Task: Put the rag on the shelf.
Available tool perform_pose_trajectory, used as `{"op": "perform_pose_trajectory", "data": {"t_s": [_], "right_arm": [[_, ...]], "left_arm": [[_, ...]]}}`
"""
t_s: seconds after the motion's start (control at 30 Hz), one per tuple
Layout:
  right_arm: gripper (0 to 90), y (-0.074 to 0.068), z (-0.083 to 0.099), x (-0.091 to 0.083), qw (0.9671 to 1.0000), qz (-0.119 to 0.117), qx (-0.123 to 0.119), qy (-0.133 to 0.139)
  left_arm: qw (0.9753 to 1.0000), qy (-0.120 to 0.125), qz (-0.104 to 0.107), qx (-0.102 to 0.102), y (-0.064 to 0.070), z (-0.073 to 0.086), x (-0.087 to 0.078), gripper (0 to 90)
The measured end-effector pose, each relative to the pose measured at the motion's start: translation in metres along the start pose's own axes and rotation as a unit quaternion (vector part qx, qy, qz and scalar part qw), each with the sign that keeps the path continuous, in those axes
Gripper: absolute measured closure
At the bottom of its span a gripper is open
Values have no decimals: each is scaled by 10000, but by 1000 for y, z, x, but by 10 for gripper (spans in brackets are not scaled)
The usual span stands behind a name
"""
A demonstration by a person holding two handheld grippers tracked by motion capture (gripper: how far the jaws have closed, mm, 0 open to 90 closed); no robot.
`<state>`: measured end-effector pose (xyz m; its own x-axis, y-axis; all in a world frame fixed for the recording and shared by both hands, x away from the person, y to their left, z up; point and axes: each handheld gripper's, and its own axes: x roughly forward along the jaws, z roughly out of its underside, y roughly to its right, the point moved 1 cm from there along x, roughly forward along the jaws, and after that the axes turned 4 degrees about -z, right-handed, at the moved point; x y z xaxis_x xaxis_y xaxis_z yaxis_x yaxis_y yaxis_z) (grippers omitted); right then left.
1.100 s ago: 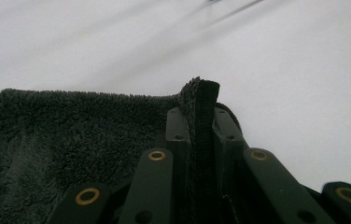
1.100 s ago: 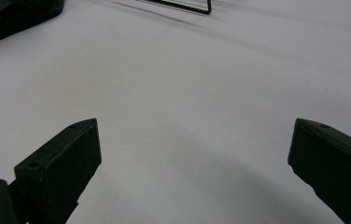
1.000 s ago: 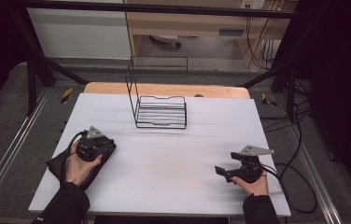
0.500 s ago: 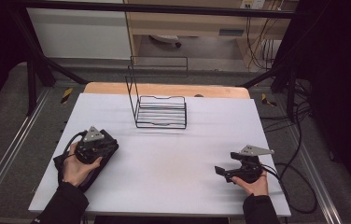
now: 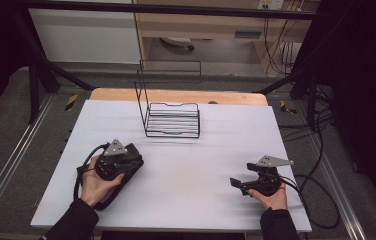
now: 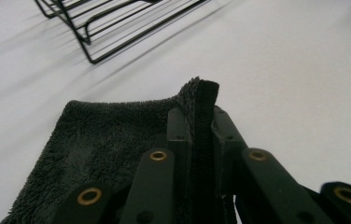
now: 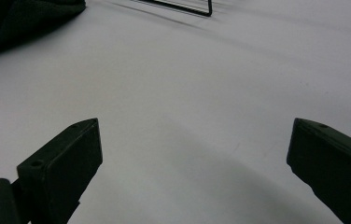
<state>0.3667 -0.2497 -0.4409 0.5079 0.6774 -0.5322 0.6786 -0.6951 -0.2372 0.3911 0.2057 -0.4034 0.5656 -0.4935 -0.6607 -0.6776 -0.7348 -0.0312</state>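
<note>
A black terry towel [image 6: 99, 140] lies on the white table at the left, its corner pinched upright between the jaws of my left gripper [image 6: 201, 126]. In the high view the left gripper [image 5: 126, 160] sits over the towel [image 5: 103, 197], held by the left hand. My right gripper [image 5: 236, 184] rests low over the table at the right, pointing left, its jaws wide apart with nothing between them [image 7: 194, 144]. The towel's edge [image 7: 24, 18] shows far off in the right gripper view.
A black wire rack [image 5: 172, 117] with a tall wire back stands at the table's far middle; its base shows in the left gripper view [image 6: 117, 23]. A wooden strip [image 5: 176, 95] runs along the far edge. Cables [image 5: 321, 200] trail off the right side.
My left gripper has moved right and slightly nearer the middle, dragging the towel corner with it. The right gripper has stayed still.
</note>
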Motion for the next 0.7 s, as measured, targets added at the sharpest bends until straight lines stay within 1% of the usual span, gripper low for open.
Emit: {"op": "perform_pose_trajectory", "data": {"t_s": [0.13, 0.33, 0.43, 0.57, 0.7], "right_arm": [[39, 0, 0, 0, 10000, 3, 1, -2], [40, 0, 0, 1, 10000, 12, 1, 5], [40, 0, 0, 1, 10000, 13, -7, -15], [40, 0, 0, 1, 10000, 17, -1, -9], [40, -1, 0, 1, 10000, 11, -5, -5]], "left_arm": [[10000, -47, 41, -71, 10, -5, 7, 801], [9999, -162, 16, -39, 23, -15, 17, 801], [9999, -152, 20, -65, 29, -22, 22, 800], [9999, -149, 80, -30, 39, -34, 28, 799], [9997, -155, 141, -81, 45, -41, 38, 797]]}}
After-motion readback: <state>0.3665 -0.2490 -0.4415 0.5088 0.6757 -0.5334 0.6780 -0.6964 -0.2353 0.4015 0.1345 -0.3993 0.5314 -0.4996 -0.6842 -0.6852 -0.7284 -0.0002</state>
